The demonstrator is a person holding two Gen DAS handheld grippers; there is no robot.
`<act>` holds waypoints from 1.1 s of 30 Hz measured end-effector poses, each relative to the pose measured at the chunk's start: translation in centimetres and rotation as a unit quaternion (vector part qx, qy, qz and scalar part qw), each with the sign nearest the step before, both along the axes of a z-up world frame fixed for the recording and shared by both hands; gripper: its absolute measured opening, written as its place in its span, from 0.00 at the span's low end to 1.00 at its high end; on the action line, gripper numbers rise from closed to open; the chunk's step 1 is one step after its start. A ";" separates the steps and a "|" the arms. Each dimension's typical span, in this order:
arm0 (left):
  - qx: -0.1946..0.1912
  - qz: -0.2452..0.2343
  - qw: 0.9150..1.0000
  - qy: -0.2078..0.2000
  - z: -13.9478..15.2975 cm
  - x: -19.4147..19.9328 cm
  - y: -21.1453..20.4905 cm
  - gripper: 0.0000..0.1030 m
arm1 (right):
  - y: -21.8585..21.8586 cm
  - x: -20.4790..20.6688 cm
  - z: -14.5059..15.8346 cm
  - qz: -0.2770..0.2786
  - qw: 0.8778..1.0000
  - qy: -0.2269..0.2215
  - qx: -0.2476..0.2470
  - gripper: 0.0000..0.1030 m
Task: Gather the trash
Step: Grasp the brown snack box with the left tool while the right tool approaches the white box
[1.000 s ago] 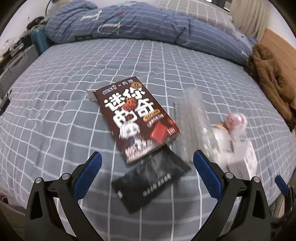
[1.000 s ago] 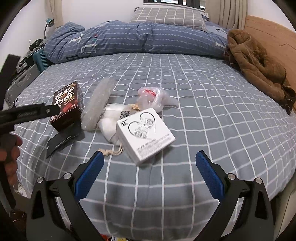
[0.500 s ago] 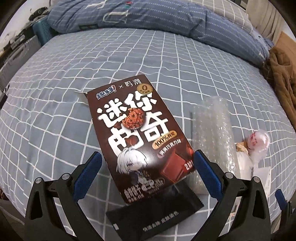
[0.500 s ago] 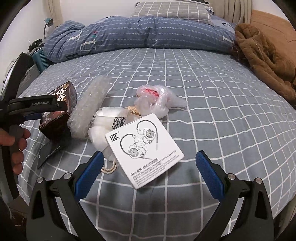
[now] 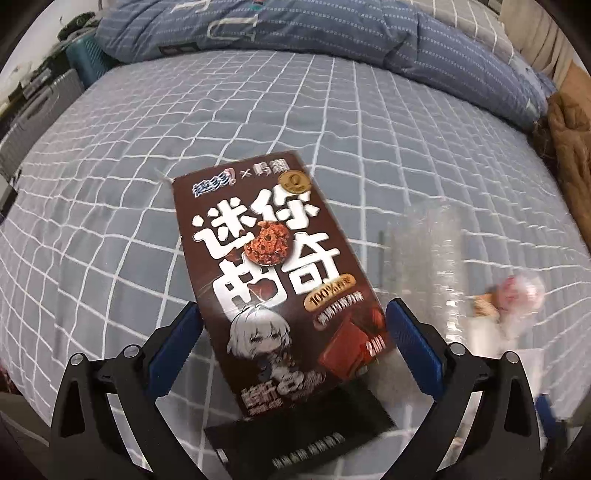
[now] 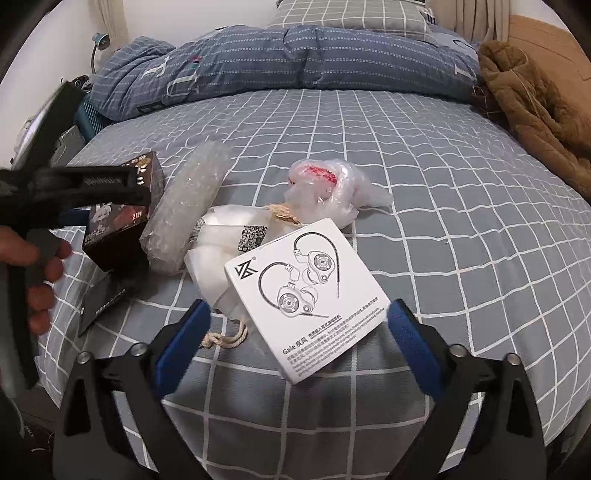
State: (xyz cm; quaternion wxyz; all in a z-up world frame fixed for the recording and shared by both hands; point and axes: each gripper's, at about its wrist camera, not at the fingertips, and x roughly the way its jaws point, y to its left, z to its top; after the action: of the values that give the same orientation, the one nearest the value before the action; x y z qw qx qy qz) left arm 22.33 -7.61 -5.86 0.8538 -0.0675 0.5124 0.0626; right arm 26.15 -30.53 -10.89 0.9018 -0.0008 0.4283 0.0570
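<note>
Cookie box now between left gripper fingers (closer than before)

Grey checked bedsheet, rumpled blue duvet, checked pillow, brown coat

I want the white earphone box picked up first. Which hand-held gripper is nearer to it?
Right. The right hand-held gripper is open with the white earphone box between its fingers; the left hand-held gripper straddles the brown snack box farther left.
</note>
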 end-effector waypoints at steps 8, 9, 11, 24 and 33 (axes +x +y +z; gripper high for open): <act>0.042 0.019 0.999 0.017 -0.2 1.5 -0.6 0.94 | 0.0 -0.1 -0.2 -0.005 1.000 -0.001 -0.008 0.79; 0.047 0.023 0.998 0.021 -0.5 1.7 -0.6 0.94 | 0.0 -0.1 -0.1 -0.005 1.000 -0.001 -0.010 0.76; 0.061 0.028 0.998 0.021 -1.0 1.9 -0.6 0.94 | -0.1 0.0 -0.1 -0.005 1.000 -0.002 -0.017 0.69; 0.052 0.065 0.996 0.020 -1.2 2.0 0.7 0.95 | -0.1 0.4 0.1 0.014 1.000 0.000 -0.008 0.77; 0.033 0.074 0.997 0.004 -1.3 2.1 1.6 0.95 | -1.0 1.0 -0.2 0.008 1.000 0.011 0.004 0.82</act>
State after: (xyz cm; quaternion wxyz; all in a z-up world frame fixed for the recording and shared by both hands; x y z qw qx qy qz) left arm 24.47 -5.99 -7.13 0.8464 -0.0772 0.5073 0.1426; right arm 27.18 -31.49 -11.13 0.8966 0.0001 0.4380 0.0655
